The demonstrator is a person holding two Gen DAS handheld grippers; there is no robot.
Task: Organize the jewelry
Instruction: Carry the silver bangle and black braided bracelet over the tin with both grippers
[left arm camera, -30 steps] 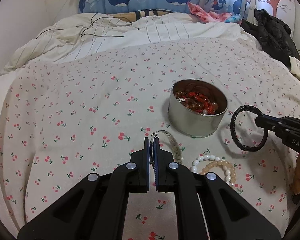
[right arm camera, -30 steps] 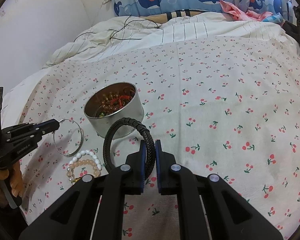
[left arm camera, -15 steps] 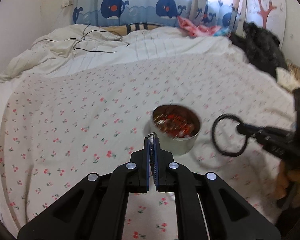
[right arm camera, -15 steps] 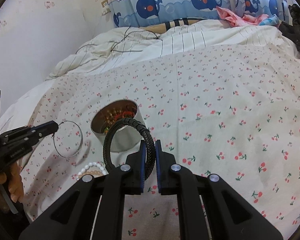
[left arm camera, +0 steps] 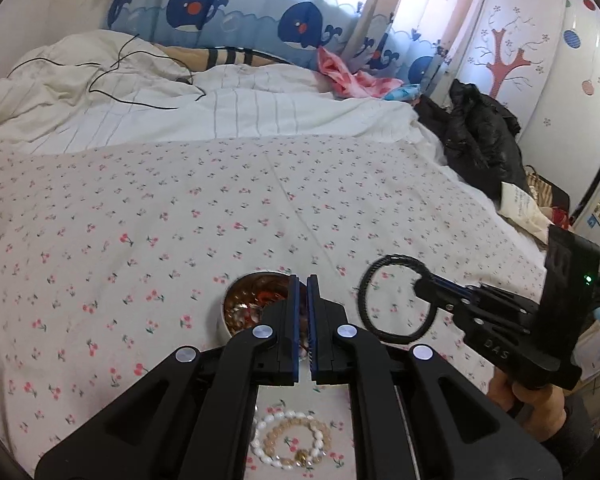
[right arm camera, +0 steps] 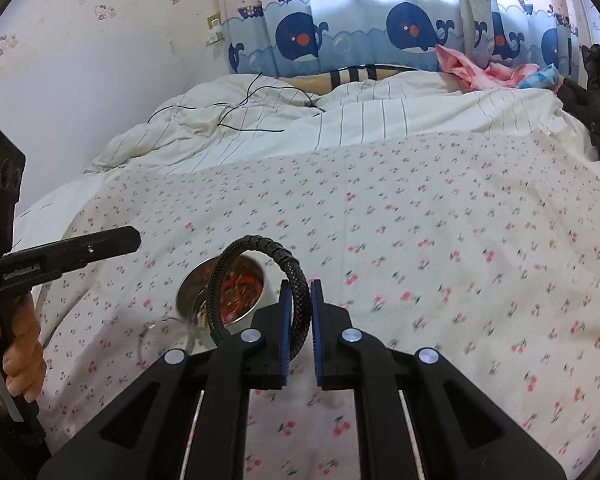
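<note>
A round metal tin [left arm camera: 236, 308] full of beads stands on the cherry-print sheet, just beyond my left gripper [left arm camera: 303, 280], which is shut with nothing seen at its tips. In the right wrist view the left gripper [right arm camera: 134, 240] hangs bare above and left of the tin [right arm camera: 188, 284]. A thin silver hoop [right arm camera: 164, 332], blurred, shows low beside the tin. My right gripper [right arm camera: 299, 284] is shut on a black braided bracelet [right arm camera: 260, 246], held upright over the tin's right side. The bracelet [left arm camera: 396, 258] and right gripper [left arm camera: 420, 284] also show from the left. Two pearl and bead bracelets [left arm camera: 292, 444] lie under my left gripper.
A rumpled white quilt [left arm camera: 180, 112] with a black cable [left arm camera: 112, 80] covers the far half of the bed. A black jacket [left arm camera: 480, 140] and pink cloth [left arm camera: 348, 76] lie at the far right. The whale curtain [right arm camera: 380, 36] hangs behind.
Both grippers have risen and tipped up, so the tin sits lower in both views. The silver hoop no longer hangs from the left gripper's tip and is a blur by the tin.
</note>
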